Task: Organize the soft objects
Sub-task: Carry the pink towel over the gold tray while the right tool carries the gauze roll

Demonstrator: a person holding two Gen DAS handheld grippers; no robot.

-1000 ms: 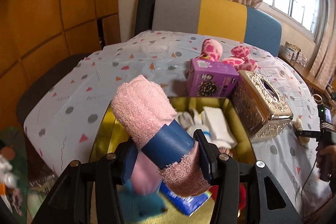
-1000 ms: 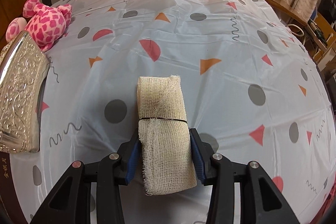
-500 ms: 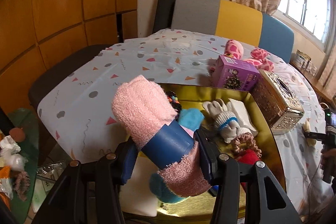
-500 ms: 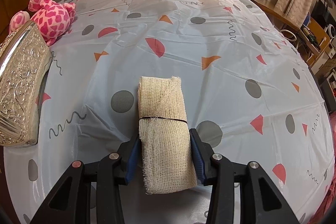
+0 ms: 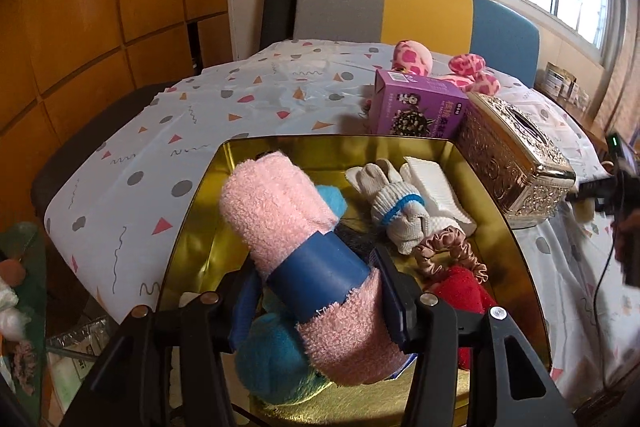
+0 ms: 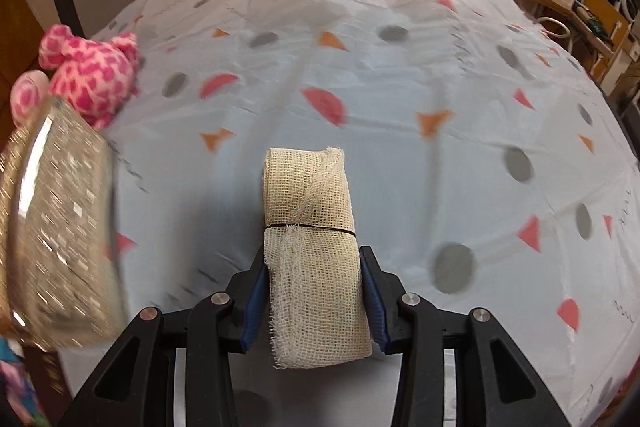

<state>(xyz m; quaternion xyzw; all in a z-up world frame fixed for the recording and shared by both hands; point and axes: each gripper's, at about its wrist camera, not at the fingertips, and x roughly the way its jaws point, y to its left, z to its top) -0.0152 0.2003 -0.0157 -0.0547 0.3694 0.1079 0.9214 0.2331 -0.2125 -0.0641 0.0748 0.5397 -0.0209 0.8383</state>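
Wood-panelled walls and a curtained window back the counter point(image 5: 224, 115), which carries a pale cloth printed with dots and triangles. On it sits a gold tray point(image 5: 192, 227). The left gripper point(image 5: 316, 291) hangs above the tray's near end, its fingers point(image 5: 394, 301) clamped on a pink towel roll point(image 5: 276, 215) bound by a blue band point(image 5: 320, 277); the roll tilts up and to the left. In the tray lie a white glove point(image 5: 394, 203), a white pad point(image 5: 434, 187), a tan scrunchie point(image 5: 450, 251), a red item point(image 5: 460, 291) and a blue plush point(image 5: 276, 359), the plush directly beneath the roll. Beyond the tray stand a purple box point(image 5: 416, 107) and a pink spotted toy point(image 5: 416, 55); a gilt tissue box point(image 5: 516, 163) stands just beside the tray's right wall.

The right gripper point(image 6: 316, 291) holds a gauze roll point(image 6: 312, 243), tied with a thin dark band, its fingers point(image 6: 372, 291) pressed to both sides. The roll appears to hang above the cloth, though motion blur makes contact hard to judge.
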